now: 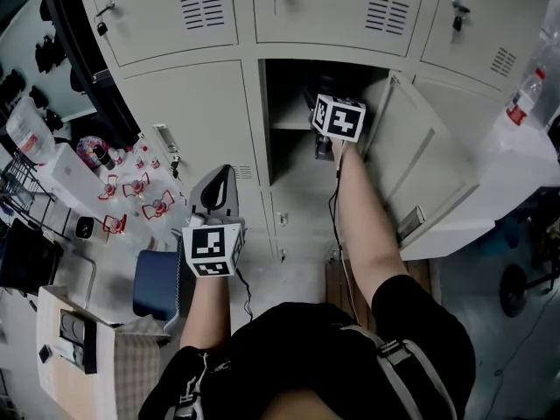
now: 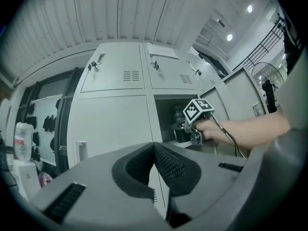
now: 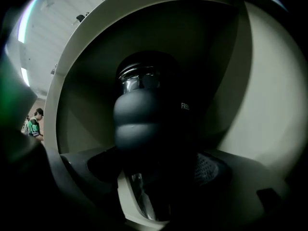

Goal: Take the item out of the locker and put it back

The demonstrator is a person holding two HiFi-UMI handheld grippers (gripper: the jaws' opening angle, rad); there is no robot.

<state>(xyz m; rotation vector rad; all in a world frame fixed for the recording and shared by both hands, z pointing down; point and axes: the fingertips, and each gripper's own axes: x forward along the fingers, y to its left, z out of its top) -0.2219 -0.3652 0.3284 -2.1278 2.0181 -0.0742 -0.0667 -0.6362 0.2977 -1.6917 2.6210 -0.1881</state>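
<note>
At the open compartment of the locker (image 1: pixel 262 103), whose door (image 1: pixel 420 160) is swung out to the person's right, the right gripper (image 3: pixel 156 174) reaches level into the opening. The item (image 3: pixel 144 119), a dark, rounded container with a clear glassy part showing near its top and base, stands inside the compartment, on what appears to be the inner shelf (image 2: pixel 192 147). The right jaws stand wide apart with the item's lower body between them. The ribbed face of one pad (image 3: pixel 208 170) shows just beside the dark body, but the interior is too dim to settle whether either pad presses on it. The left gripper (image 2: pixel 155 162) is held back in front of the closed lower doors, well apart from the opening. Its jaws are brought together with nothing between them, and it takes no part in the handling. As to progress, the item lies wholly within the locker, so the pictures fit either the first grasp before removal or the final set-down on return, and they do not say which. If the former, lifting out and replacing remain. If the latter, only release and withdrawal of the right gripper are left.
</note>
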